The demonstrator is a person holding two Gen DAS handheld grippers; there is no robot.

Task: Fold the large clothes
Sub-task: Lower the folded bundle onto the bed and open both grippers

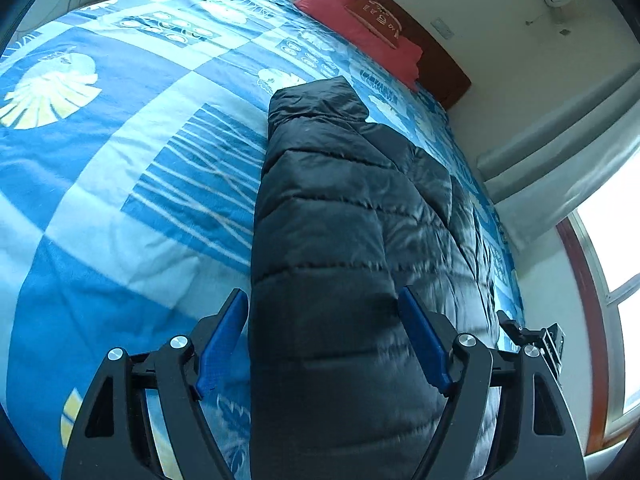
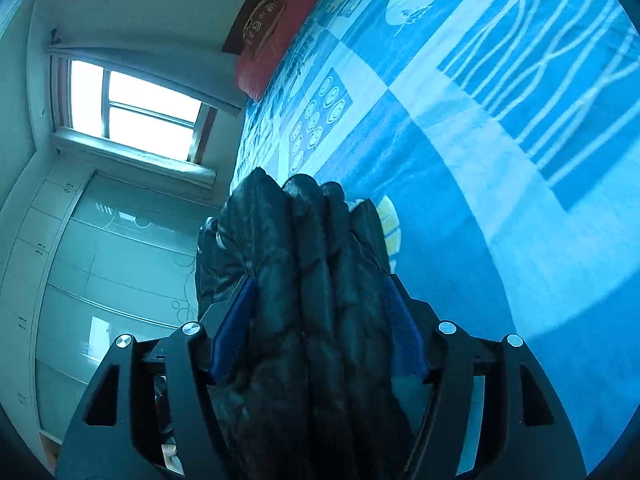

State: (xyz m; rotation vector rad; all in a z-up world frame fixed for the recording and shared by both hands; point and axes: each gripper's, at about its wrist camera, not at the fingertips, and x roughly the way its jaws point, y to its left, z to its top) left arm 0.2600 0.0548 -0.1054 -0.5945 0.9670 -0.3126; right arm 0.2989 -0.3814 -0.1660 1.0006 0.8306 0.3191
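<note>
Between the blue pads of the right gripper point(image 2: 316, 320), a bunched fold of the black puffer jacket point(image 2: 304, 280) fills the gap; both pads appear to touch it, though a firm clamp cannot be confirmed. Its lower part is cut off by the frame. Pads of the left gripper point(image 1: 324, 336) stand apart, straddling the jacket's near end. Folded lengthwise, the jacket lies along the bed's point(image 1: 120, 160) window-side edge, collar toward the red pillow point(image 1: 360, 28).
</note>
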